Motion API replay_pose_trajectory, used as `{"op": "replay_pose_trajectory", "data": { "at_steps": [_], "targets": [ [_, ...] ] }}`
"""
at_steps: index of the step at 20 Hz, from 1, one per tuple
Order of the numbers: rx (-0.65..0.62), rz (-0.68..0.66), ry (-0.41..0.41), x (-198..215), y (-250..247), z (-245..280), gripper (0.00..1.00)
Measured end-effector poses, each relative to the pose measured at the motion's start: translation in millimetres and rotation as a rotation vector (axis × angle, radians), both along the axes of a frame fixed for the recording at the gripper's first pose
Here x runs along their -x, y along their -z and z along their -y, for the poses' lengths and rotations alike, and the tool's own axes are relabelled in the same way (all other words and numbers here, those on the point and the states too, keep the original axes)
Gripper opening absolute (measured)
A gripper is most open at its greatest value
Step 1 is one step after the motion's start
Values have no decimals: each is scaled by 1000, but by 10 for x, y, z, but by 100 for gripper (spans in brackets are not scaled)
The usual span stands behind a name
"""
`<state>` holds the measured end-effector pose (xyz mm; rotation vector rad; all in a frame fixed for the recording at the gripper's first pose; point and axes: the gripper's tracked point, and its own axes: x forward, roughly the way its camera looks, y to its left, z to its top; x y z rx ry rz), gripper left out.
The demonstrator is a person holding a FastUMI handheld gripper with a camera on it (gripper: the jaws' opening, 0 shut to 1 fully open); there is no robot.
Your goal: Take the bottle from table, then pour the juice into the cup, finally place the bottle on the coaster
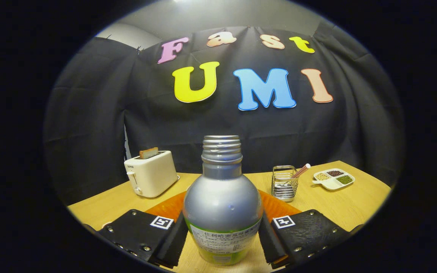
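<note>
Wooden bench (355,206) carries a bottle (222,204) upright between the hand-held gripper (222,239) pads, which press both its sides; keep it upright when lifting off the orange coaster (279,206).

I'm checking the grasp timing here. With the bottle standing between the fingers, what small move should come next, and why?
Probably close the gripper on the bottle. It stands upright and uncapped between the fingers, whose pads sit right at its sides, though a firm press can't be confirmed. The orange coaster lies just behind it. A firm hold should come before any lift.
</note>
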<state>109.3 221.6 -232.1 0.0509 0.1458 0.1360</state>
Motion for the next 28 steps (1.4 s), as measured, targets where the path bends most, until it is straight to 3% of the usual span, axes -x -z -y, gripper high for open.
{"op": "replay_pose_trajectory", "data": {
  "at_steps": [15,28],
  "targets": [
    [73,19,41,-161,444,-78,80],
    [77,81,38,-117,352,-73,85]
  ]
}}
